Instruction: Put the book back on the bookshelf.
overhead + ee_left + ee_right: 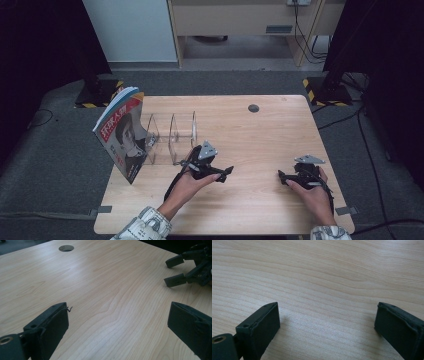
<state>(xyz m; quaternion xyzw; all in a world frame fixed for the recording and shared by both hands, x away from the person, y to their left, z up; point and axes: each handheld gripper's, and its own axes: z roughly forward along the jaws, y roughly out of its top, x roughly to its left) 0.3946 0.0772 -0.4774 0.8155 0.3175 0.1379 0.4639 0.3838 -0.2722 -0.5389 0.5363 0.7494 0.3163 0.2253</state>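
Resting on the counter (260, 135), left gripper (227, 172) lies near centre, jaws apart and empty, long axis toward 3 o'clock, facing the right gripper (281, 176), which sits at 4 o'clock of centre, jaws apart and empty over bare wood, long axis toward 9 o'clock. Magazine (122, 132): upright at the counter's 9 o'clock edge, leaning on the clear divider rack (172, 132), cover turned toward 5 o'clock, long axis roughly vertical, well apart from both grippers.

one magazine (121, 132), one clear rack (172, 134), two grippers, one table (260, 140).
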